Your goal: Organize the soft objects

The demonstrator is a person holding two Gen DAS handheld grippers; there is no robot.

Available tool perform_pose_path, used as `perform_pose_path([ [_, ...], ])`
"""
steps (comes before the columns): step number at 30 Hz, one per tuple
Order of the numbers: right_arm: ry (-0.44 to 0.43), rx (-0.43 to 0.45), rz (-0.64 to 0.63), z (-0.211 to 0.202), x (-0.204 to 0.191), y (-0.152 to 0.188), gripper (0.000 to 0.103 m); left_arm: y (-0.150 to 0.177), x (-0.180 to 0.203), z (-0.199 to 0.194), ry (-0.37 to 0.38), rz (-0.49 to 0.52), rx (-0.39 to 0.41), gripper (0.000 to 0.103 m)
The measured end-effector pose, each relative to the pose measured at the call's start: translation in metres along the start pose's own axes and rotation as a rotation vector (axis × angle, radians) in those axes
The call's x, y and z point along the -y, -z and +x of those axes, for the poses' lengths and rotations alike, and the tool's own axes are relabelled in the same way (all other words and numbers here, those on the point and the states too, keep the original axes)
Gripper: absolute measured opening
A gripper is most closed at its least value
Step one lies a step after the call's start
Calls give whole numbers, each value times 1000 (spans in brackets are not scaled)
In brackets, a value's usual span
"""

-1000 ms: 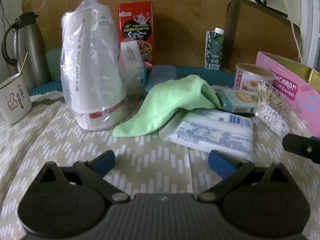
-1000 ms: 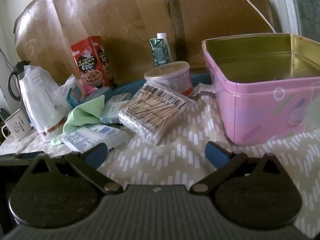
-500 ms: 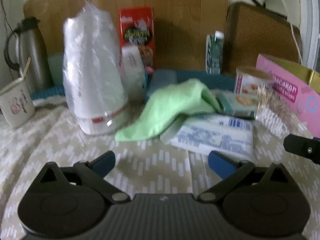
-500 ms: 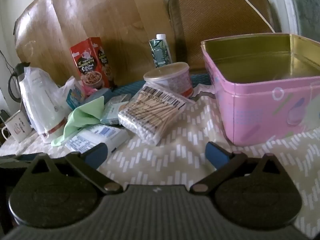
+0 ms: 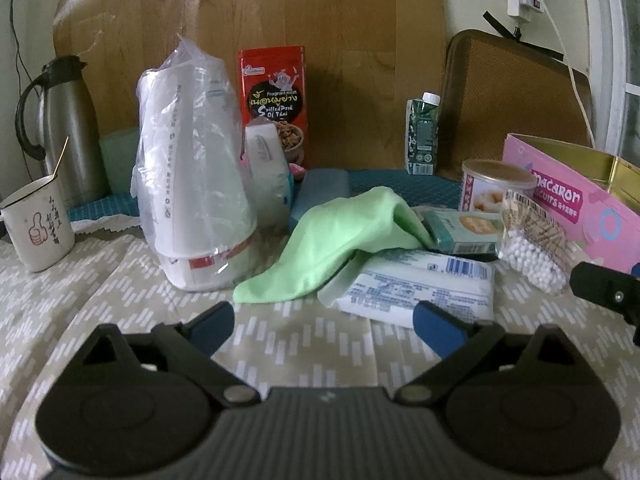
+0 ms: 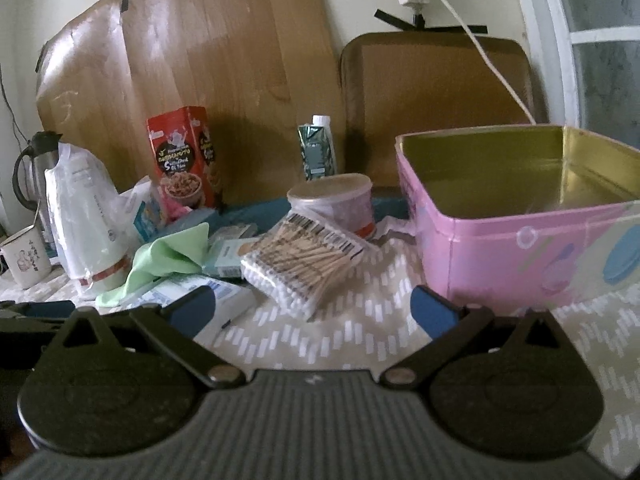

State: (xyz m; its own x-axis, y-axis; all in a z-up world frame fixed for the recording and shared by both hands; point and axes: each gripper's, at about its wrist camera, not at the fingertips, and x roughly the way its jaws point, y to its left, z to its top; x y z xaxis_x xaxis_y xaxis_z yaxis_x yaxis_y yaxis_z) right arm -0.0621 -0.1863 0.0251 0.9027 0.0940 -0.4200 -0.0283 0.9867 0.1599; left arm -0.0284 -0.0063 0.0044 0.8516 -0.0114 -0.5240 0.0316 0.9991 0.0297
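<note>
Right gripper (image 6: 312, 312) nearer swab pack (image 6: 304, 264); fingers spread, empty.

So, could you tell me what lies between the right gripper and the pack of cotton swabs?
In the right wrist view, only bare patterned tablecloth lies between the open right gripper and the pack of cotton swabs.
</note>
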Motion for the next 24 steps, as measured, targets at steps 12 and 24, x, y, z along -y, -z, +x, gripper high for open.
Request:
perform_pose_path([
  [12, 44, 29, -107, -3, -18, 1, 103, 0, -8, -1, 21, -44, -7, 101],
  [24, 139, 165, -188, -23, -31, 5, 103, 5, -28, -26, 25, -248, 162, 103],
])
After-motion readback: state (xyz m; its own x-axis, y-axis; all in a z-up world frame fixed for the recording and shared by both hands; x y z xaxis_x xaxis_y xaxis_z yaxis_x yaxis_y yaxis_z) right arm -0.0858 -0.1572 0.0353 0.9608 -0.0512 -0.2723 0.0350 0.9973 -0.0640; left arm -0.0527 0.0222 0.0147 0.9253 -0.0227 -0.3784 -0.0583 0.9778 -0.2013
